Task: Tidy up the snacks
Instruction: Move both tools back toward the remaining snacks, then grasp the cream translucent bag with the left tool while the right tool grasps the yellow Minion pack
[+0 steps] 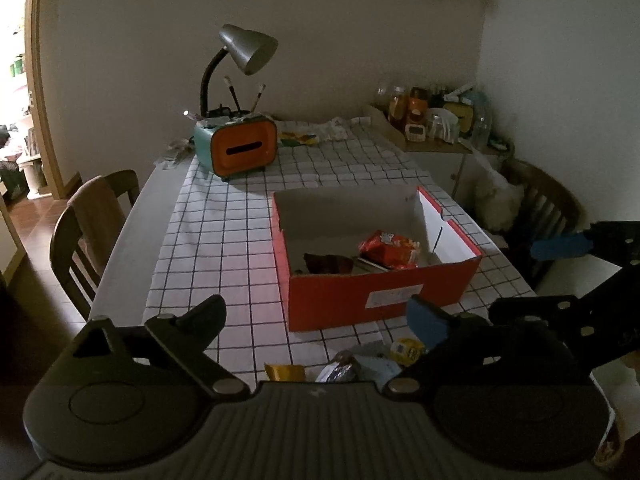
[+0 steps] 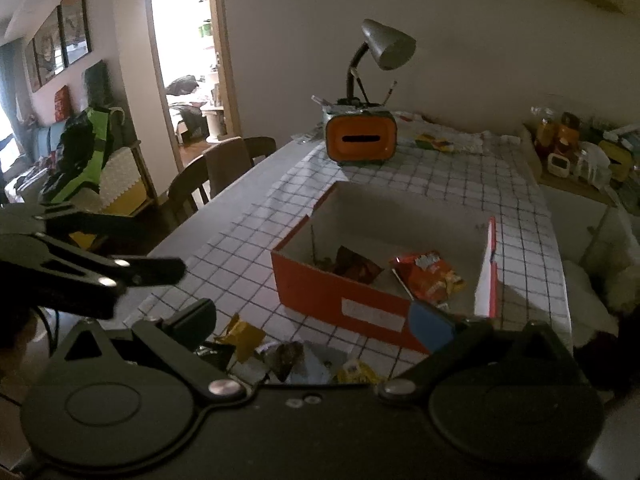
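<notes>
An open red cardboard box stands on the checked tablecloth. Inside it lie a red snack packet and a dark brown packet. Loose snacks lie in front of the box: a yellow packet, a gold wrapper and a silvery dark packet. My left gripper hovers open over these loose snacks, empty. My right gripper is open and empty beside it; its blue pad shows at the right of the left wrist view.
An orange and teal tissue box and a desk lamp stand at the table's far end. Wooden chairs flank the table. A low cabinet with jars stands at the back right.
</notes>
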